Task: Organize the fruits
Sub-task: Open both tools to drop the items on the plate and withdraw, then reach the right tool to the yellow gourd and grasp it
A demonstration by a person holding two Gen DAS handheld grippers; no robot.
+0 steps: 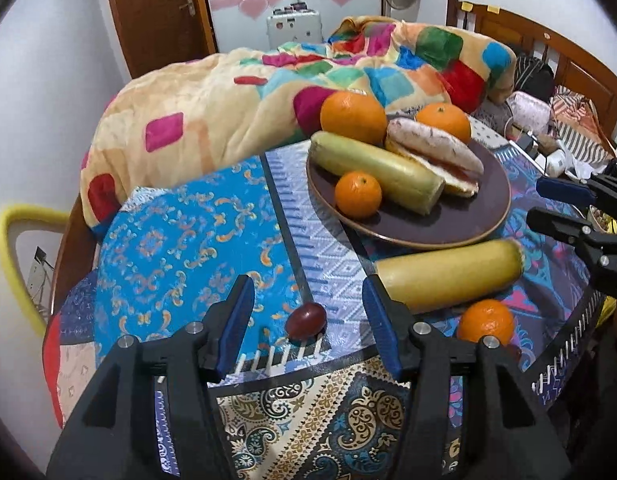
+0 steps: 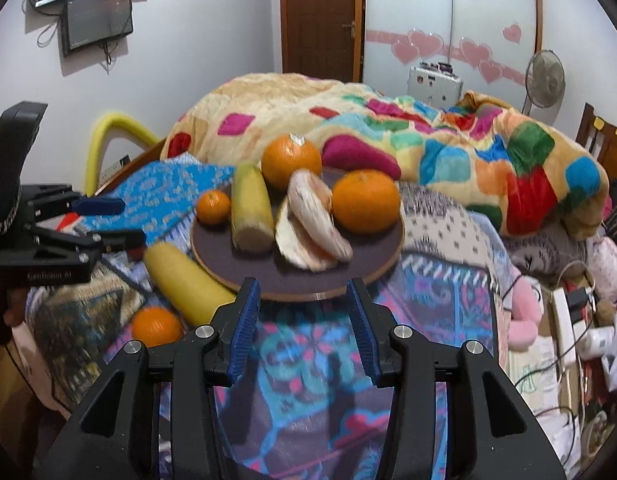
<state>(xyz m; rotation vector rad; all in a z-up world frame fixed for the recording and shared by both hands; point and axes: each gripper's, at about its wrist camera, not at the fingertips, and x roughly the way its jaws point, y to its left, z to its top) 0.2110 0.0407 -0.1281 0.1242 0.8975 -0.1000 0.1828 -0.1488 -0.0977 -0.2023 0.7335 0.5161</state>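
A dark round plate (image 1: 460,226) (image 2: 372,256) on the bed holds three oranges (image 1: 352,116), a yellow-green banana piece (image 1: 376,172) and peeled pomelo wedges (image 1: 432,152). A second banana piece (image 1: 448,276) (image 2: 184,284) and a loose orange (image 1: 485,320) (image 2: 156,326) lie on the cloth beside the plate. A dark red grape (image 1: 305,321) lies between the fingers of my open left gripper (image 1: 306,316). My right gripper (image 2: 304,308) is open and empty, just in front of the plate's near rim; it also shows in the left wrist view (image 1: 556,204).
A colourful blanket (image 1: 236,92) is heaped behind the plate. A wooden headboard (image 1: 548,44), bags and cables crowd the right side. A yellow-padded chair frame (image 1: 8,248) stands left of the bed. The left gripper shows in the right wrist view (image 2: 112,220).
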